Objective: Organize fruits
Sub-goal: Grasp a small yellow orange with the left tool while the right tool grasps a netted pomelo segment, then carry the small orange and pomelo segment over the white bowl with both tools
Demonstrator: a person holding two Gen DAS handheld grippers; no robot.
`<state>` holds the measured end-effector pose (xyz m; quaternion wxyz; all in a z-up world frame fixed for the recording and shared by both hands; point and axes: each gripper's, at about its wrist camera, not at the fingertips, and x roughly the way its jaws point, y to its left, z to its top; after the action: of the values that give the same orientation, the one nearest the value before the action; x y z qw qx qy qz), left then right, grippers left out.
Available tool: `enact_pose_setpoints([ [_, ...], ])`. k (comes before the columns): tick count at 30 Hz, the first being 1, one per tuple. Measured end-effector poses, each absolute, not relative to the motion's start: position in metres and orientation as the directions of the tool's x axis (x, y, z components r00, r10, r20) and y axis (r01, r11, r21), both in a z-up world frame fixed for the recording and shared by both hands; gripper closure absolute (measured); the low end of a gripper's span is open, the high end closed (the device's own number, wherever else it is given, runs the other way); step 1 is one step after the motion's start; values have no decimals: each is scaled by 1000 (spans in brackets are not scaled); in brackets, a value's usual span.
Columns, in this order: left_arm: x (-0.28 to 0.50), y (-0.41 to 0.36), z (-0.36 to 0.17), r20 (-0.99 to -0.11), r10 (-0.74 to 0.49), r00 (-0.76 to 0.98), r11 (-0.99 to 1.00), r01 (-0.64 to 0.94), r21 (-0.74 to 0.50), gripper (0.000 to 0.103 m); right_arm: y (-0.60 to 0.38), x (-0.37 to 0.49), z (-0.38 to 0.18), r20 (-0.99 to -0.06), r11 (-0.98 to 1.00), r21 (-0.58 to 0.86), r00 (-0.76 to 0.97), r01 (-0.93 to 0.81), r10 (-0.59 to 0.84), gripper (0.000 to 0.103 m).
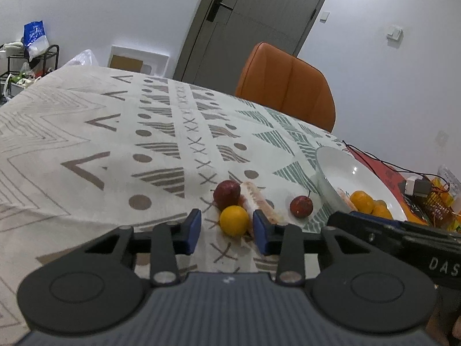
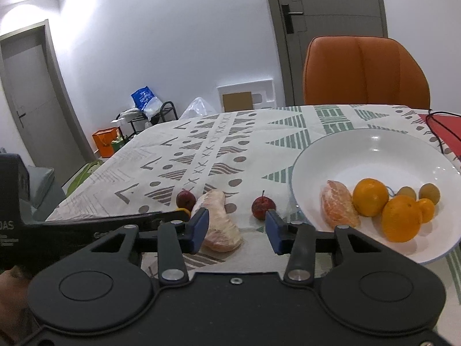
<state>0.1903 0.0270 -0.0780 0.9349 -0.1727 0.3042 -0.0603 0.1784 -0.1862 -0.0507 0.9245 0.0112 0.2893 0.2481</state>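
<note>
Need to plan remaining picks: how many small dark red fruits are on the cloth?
2: one at the far left behind the pomelo segment, one with a stem nearer the bowl. None hidden, as far as shows.

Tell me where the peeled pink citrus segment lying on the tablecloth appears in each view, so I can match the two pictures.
Left wrist view: the peeled segment lies low centre, just behind the small orange fruit, partly hidden by the right blue finger.
Right wrist view: the same segment lies low centre, beside the left blue finger.
Shared landmark: the white bowl, to its right in both.
</note>
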Motion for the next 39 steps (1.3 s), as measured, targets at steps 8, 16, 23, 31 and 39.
enact_pose_setpoints([
  [8, 189, 34, -76, -534, -240, 810, 924, 23, -381, 84, -174, 183, -56, -552, 860, 160, 679, -484, 484, 58],
  [16, 181, 45, -67, -526, -206, 825, 928, -5, -372, 84, -159, 192, -64, -575, 847, 156, 651, -508, 496, 57],
  [23, 175, 56, -65, -523, -187, 831, 928, -26, -372, 84, -150, 201, -68, -590, 844, 139, 641, -518, 491, 52],
  [31, 171, 64, -66, -519, -173, 837, 925, -42, -377, 84, -139, 208, -77, -611, 840, 113, 630, -530, 479, 51],
  [39, 168, 68, -63, -510, -169, 843, 924, -45, -380, 84, -133, 208, -77, -615, 832, 79, 630, -549, 474, 61],
])
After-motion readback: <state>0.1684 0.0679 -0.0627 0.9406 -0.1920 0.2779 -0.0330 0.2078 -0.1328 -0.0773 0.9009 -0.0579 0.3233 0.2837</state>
